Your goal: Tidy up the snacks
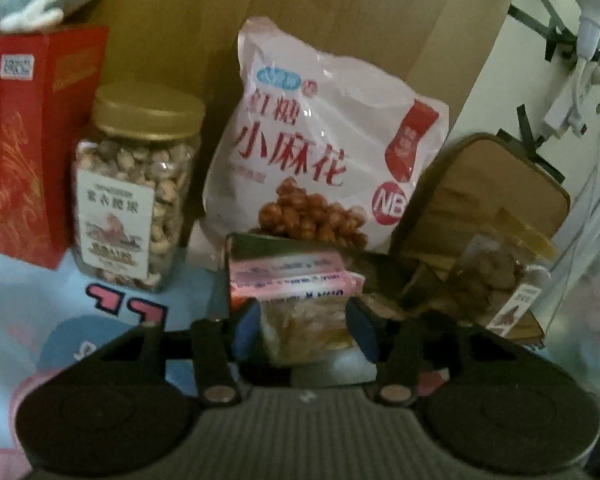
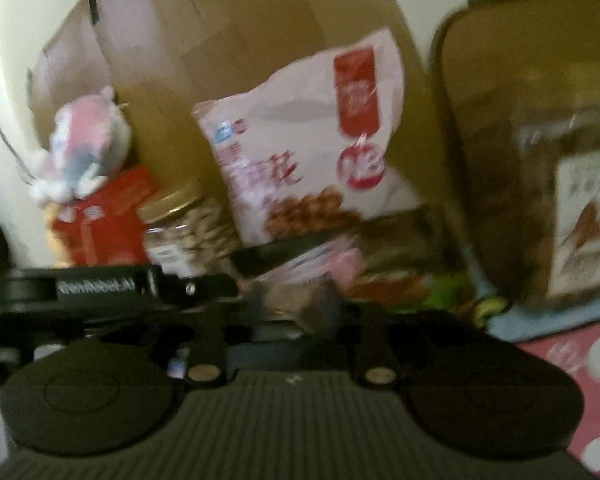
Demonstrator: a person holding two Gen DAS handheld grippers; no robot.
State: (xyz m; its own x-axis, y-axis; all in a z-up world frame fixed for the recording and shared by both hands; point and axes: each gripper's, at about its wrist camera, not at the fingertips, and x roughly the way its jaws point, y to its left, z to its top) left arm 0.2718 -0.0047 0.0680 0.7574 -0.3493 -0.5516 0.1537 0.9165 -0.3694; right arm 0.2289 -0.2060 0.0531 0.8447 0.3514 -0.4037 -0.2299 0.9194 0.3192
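1. Left tool (image 1: 305,320): closed part-way on a small clear snack packet (image 1: 306,330), blue pads pressing both its sides; packet at lower centre of the left wrist view, golden-brown pieces inside.
2. Right tool (image 2: 296,308): view heavily blurred; something small and brownish between the fingers at lower centre, but grip or mere overlap cannot be told. Left tool body visible at left middle of that view.
3. Just beyond the held packet: pink-and-white wrapped snack pack (image 1: 292,276), lying flat at centre frame.
4. Behind it, upright and leaning on a cardboard sheet (image 1: 340,8): large pink bag of fried dough twists (image 1: 324,140), centre of frame.
5. Left of the bag: clear nut jar (image 1: 136,196) with gold lid, standing upright; further left, red gift bag (image 1: 24,140).
6. Right of frame: second jar (image 1: 496,280), tipped on its side against a tan pouch (image 1: 500,192).
7. All resting on a pale blue printed cloth (image 1: 28,280); whether bed or tabletop underneath cannot be told.
8. Handling judgement, held packet: light, soft film, likely slippery; contents brittle, so a gentle squeeze across the middle, not the sealed edge.
9. Handling judgement, pink bag: puffy, light, crushable; best taken at the top seam.
10. Handling judgement, jars: rigid, heavier, smooth-walled; best grasped across the flat sides below the lid.
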